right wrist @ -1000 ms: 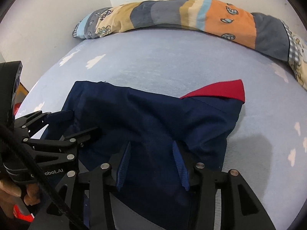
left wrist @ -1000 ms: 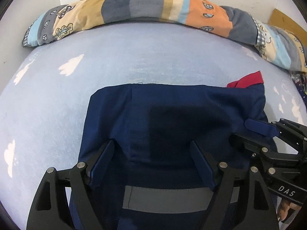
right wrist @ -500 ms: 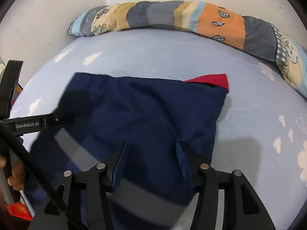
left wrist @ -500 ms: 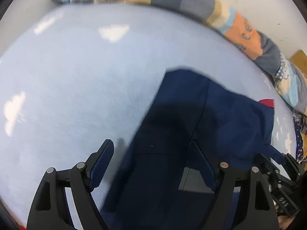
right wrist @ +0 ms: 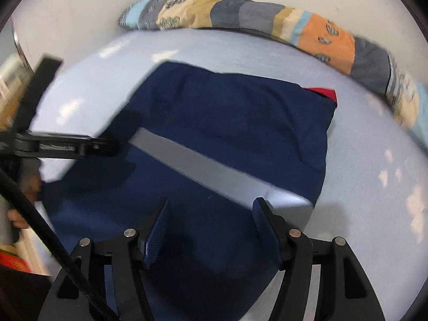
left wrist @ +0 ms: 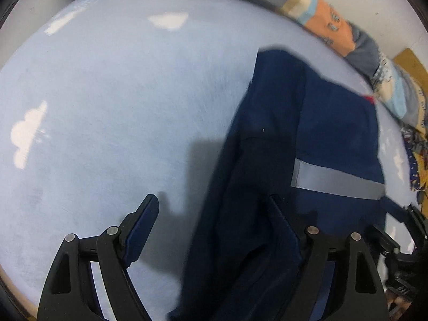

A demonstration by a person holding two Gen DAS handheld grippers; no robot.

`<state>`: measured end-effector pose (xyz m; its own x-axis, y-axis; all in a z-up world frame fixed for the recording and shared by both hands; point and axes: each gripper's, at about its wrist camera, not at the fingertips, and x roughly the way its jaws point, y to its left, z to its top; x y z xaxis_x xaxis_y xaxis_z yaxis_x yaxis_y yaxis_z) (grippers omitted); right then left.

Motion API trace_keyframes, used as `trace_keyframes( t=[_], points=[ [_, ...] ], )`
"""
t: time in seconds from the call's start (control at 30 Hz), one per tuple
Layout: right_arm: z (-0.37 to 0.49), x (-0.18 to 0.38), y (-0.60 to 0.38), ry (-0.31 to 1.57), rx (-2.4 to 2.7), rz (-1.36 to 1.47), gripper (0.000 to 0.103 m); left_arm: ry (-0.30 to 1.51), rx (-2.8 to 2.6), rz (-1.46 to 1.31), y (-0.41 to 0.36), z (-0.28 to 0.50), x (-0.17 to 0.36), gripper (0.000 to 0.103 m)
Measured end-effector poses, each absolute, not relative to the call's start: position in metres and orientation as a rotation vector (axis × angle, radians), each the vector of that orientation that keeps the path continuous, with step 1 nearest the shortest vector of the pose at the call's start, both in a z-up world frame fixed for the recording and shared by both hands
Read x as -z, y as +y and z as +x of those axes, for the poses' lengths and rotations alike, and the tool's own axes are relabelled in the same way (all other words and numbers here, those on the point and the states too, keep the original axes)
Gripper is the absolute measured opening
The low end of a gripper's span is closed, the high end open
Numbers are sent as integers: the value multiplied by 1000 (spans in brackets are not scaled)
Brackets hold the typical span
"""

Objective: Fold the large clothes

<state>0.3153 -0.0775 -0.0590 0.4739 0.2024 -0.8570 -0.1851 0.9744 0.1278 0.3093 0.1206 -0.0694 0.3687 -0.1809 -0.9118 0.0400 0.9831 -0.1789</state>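
Folding navy work jacket (right wrist: 227, 139) | right gripper (right wrist: 211, 230) directly over it, left gripper (left wrist: 214, 222) straddling its edge | both jaws released

Even soft light, motion blur, fisheye warp.

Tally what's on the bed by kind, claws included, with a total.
Navy garment: 1
Patchwork bolster: 1
Claws: 2, left claw and right claw
Total: 4
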Motion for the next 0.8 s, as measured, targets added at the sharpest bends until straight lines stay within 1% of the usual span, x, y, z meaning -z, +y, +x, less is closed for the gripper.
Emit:
trace_keyframes(
  t=[0.07, 0.13, 0.17, 0.3, 0.37, 0.47, 0.57, 0.6, 0.63, 0.7, 0.8],
  points=[
    [304, 45, -96, 1044, -275, 135, 68, 1137, 139, -146, 136, 304, 56, 82],
    [292, 39, -122, 1043, -278, 238, 74, 1134, 177, -232, 153, 300, 55, 86],
    [285, 41, -136, 1047, -279, 299, 75, 1150, 200, -274, 159, 298, 59, 88],
    [266, 72, -192, 1096, -299, 565, 75, 1267, 346, -407, 170, 305, 90, 89],
    [263, 95, -206, 1133, -319, 677, 75, 1265, 371, -458, 175, 305, 97, 89],
    [263, 113, -203, 1151, -340, 754, 75, 1250, 430, -544, 179, 304, 100, 92],
    [273, 129, -184, 1177, -384, 769, 76, 1256, 462, -525, 166, 305, 102, 95],
    [277, 131, -179, 1169, -398, 773, 77, 1257, 480, -513, 160, 305, 102, 95],
    [281, 133, -171, 1157, -415, 781, 82, 1260, 498, -513, 159, 301, 102, 95],
    [288, 135, -162, 1144, -408, 773, 87, 1263, 531, -516, 155, 301, 102, 95],
    [299, 136, -145, 1122, -399, 721, 88, 1293, 595, -558, 143, 305, 108, 95]
  ],
)
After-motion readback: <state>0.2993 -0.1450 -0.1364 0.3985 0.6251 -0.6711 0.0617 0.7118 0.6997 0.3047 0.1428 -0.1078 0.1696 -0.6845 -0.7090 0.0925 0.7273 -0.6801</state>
